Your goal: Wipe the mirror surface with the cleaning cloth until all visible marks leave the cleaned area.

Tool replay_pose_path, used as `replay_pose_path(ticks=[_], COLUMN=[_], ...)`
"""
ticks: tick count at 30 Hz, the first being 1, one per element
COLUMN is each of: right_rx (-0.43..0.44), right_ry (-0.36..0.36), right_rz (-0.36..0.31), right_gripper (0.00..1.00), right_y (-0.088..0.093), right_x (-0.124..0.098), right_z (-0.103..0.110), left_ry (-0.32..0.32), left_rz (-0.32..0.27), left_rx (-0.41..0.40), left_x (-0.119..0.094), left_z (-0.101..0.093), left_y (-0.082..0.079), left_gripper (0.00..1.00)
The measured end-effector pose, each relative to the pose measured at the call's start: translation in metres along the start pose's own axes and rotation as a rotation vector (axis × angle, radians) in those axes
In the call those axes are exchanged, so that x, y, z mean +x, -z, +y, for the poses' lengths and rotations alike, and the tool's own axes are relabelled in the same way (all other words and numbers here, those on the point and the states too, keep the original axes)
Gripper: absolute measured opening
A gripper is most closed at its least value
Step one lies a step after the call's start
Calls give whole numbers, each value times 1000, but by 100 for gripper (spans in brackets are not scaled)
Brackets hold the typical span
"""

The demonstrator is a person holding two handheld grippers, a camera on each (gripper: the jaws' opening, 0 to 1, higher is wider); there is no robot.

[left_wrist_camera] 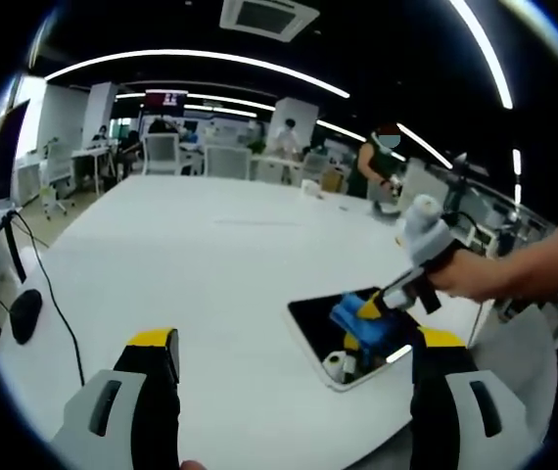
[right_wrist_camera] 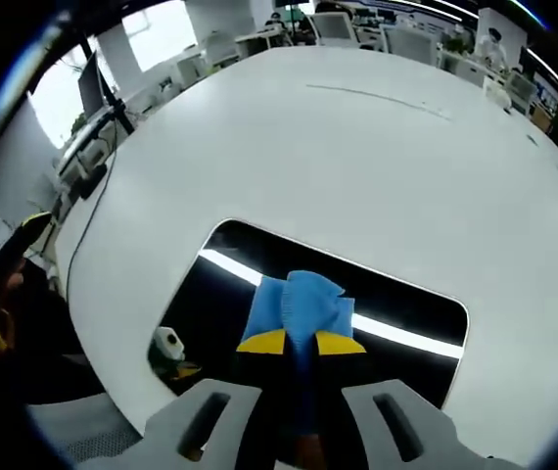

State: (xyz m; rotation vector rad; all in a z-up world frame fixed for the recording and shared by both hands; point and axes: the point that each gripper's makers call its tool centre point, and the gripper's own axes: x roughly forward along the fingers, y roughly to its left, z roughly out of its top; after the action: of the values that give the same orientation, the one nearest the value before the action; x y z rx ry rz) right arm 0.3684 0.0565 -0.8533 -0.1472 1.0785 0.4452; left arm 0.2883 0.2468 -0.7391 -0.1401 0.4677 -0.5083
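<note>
Left hand-held gripper (left_wrist_camera: 289, 357): jaws spread wide apart, holding nothing, above the near edge of the white table (left_wrist_camera: 201, 245). To its right the mirror (right_wrist_camera: 259, 284) lies flat on the table. Right hand-held gripper (right_wrist_camera: 300, 342): jaws clamped on the blue cleaning cloth (right_wrist_camera: 299, 304), pressed onto the mirror, person's hand (left_wrist_camera: 470, 276) reaching in from the right.

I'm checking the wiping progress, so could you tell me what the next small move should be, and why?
Probably sweep the right tongs sideways along the mirror. They are shut on the blue cloth, which sits on the glass near its middle, so the ends look unwiped. The left tongs hang open over the table.
</note>
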Motion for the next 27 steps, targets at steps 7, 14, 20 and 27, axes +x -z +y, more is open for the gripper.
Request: replay_pose_path(ticks=[7, 14, 20, 27], right_rx=[-1, -7, -3, -28], right_ry=[11, 20, 19, 34], right_rz=[-12, -17, -29, -36], right_gripper=[4, 4, 4, 4], right_y=[-16, -27, -34, -38], right_x=[8, 17, 22, 25], right_z=[-8, -16, -20, -21], left_ry=[-7, -12, -15, -15], left_rz=[-4, -7, -9, -15], left_rx=[-4, -3, -6, -9], left_x=[0, -2, -3, -1], left_z=[2, 1, 0, -1], left_y=[-1, -4, -5, -7], left_gripper=[100, 100, 100, 100])
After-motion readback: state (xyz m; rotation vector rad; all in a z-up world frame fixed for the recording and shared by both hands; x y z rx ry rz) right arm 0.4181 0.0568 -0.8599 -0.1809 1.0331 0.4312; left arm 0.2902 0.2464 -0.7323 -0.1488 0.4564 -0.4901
